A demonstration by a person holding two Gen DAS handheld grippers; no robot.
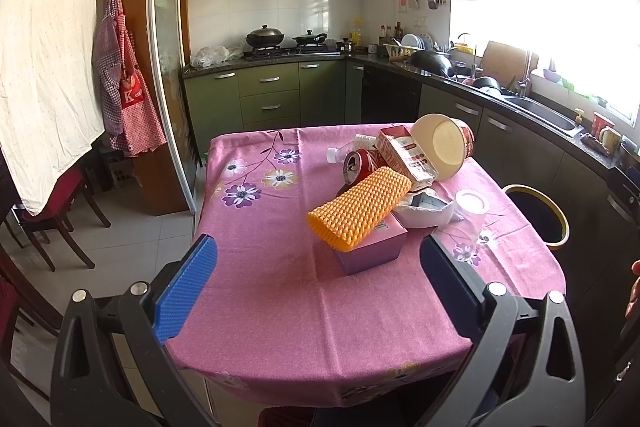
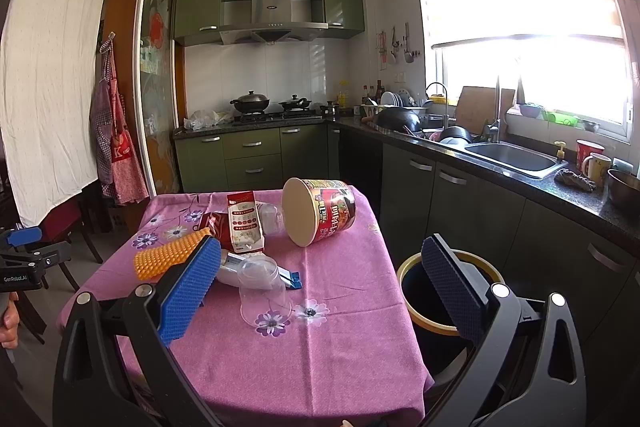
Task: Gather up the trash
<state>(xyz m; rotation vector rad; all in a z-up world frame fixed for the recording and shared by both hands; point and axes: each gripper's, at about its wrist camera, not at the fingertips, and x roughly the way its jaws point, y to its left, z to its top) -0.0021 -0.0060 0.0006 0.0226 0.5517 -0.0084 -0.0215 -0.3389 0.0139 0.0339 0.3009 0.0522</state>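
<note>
Trash pile (image 1: 384, 183) on table (image 1: 280, 307) ahead of 2 wide-open, empty grippers: left gripper (image 1: 318, 291), right gripper (image 2: 320, 291).

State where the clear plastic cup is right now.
In the right wrist view the clear cup stands upside down on the table, just left of the bin.

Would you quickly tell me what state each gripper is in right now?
Left gripper: open, holding nothing.
Right gripper: open, holding nothing.
</note>
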